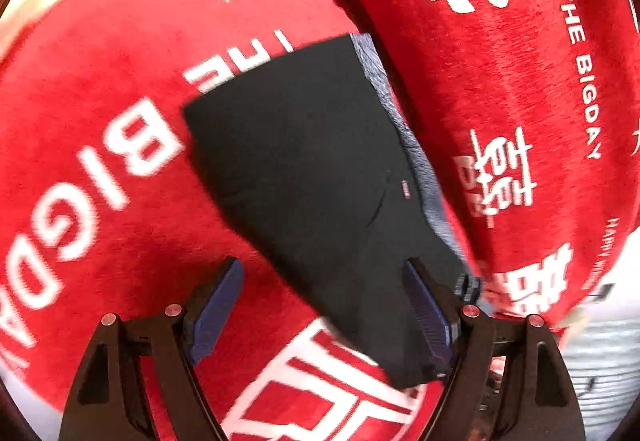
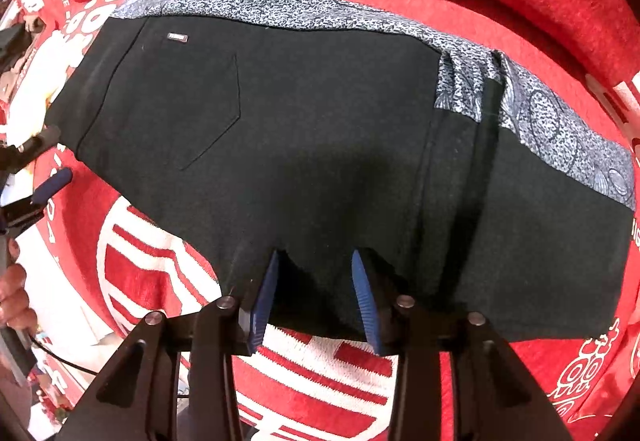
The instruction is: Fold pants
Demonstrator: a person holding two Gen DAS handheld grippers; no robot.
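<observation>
Black pants, folded into a flat dark bundle of cloth with a blue-and-white patterned lining along one long edge, lie on a red plush blanket printed with large white characters and the words "THE BIGDAY". In the left wrist view the bundle runs slantwise across the middle of the blanket, and a raised fold of the same red blanket lies along its patterned edge. The left gripper hangs above the bundle's near end with its blue-padded jaws spread wide; nothing is pinched between them, and one pad sits over the black cloth while the other is over bare blanket.

In the right wrist view the pants fill the middle of the frame, a stitched back pocket and a small metal tag showing at one end and the patterned lining along the far edge. The right gripper points down at the near edge of the cloth, its jaws partly apart, the pads not pressing on the fabric. A person's hand shows at the picture's left edge.
</observation>
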